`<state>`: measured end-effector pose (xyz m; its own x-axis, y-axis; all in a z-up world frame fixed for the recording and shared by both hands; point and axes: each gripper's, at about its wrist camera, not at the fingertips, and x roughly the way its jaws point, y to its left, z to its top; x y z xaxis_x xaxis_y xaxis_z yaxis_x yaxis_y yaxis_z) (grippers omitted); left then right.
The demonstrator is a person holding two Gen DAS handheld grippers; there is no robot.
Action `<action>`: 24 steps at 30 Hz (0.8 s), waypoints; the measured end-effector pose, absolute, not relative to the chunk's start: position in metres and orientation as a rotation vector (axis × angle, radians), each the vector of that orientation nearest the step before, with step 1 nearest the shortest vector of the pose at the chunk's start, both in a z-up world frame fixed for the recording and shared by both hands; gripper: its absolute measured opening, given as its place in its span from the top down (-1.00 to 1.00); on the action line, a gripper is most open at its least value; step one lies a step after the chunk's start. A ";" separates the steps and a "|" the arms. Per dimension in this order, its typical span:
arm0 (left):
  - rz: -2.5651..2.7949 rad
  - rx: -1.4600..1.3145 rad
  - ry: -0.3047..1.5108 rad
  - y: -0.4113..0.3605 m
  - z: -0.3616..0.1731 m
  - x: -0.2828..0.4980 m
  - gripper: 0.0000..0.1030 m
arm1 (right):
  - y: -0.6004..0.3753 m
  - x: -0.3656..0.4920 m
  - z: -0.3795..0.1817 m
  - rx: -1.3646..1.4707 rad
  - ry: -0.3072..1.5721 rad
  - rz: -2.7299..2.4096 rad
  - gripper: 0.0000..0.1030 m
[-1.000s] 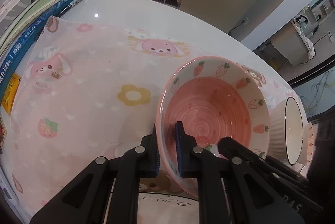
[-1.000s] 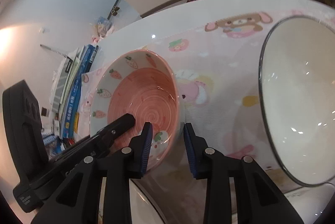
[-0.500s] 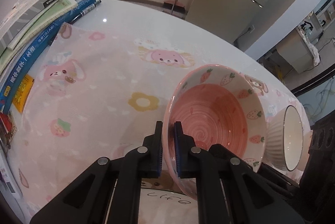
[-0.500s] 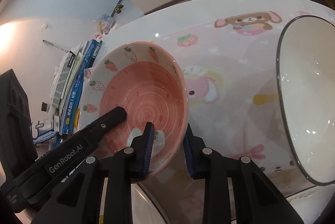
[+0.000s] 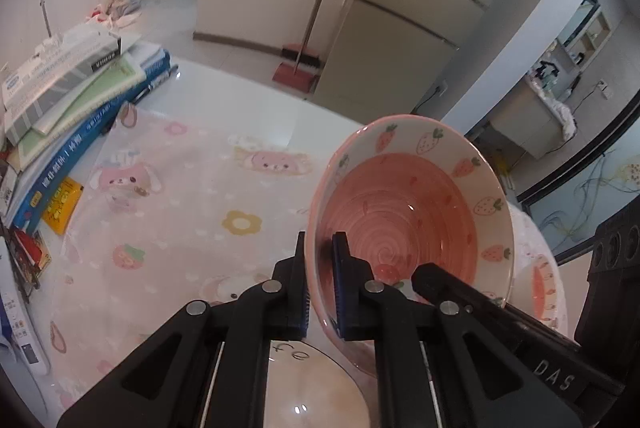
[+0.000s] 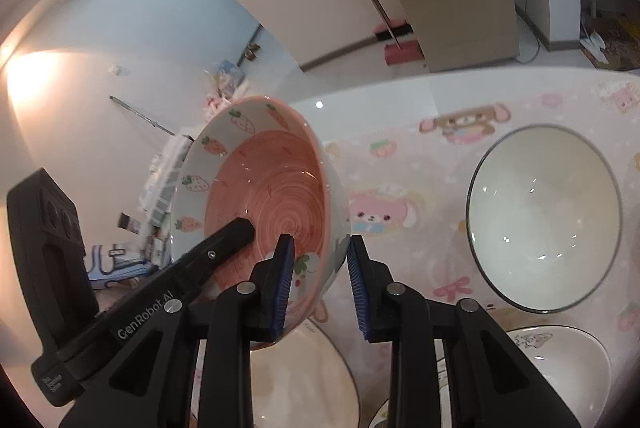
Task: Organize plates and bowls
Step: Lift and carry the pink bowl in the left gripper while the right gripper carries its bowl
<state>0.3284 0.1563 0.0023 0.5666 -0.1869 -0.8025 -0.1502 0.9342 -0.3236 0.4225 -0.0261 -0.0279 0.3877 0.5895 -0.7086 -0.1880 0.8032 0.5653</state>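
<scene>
Item: strawberry bowl (image 5: 408, 224), glazed ceramic, pink spiral interior, pale band with strawberry and carrot prints under a pink lip.
Location: hanging tilted above the pink printed cloth (image 5: 180, 212), its near wall sitting between the jaws of both tools, mouth facing away from the left tool.
Left gripper (image 5: 320, 284): jaws pressing together on the bowl's wall, one pad inside, one outside, pinching it firmly.
Right gripper (image 6: 320, 284): jaws straddling the opposite side of the wall; the inner pad is meeting the glaze, the outer pad appears to be standing slightly off, though the fisheye is making this hard to confirm.
Step in hand: judging it as carrying the bowl toward a stack.
Handling advice: keeping both pinches level so the tilted bowl is not swinging; glazed ware is likely slipping if the right jaws are not closing fully.
Beyond right jaws: white bowl (image 6: 544, 216) with dark rim, sitting apart on the cloth.
Below jaws: cream plate (image 5: 316, 388) lying directly beneath the left tool.
Left of left jaws: stack of books (image 5: 72, 96), well apart.
Risk: rim chipping if lowered unevenly.
</scene>
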 end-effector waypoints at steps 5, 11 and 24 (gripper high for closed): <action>-0.031 -0.347 0.874 0.149 0.044 0.308 0.83 | -0.039 0.403 0.012 0.454 1.002 0.551 0.43; -0.050 -0.275 0.797 0.115 0.093 0.295 0.83 | -0.067 0.381 0.053 0.470 0.907 0.566 0.43; -0.175 -0.206 0.713 0.034 0.124 0.300 0.83 | -0.170 0.360 0.084 0.531 0.791 0.492 0.43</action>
<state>0.3001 0.0338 0.1244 0.7436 -0.2284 -0.6284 0.0887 0.9652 -0.2459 0.3596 -0.1697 0.0843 0.6063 0.5937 -0.5292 -0.2128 0.7622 0.6113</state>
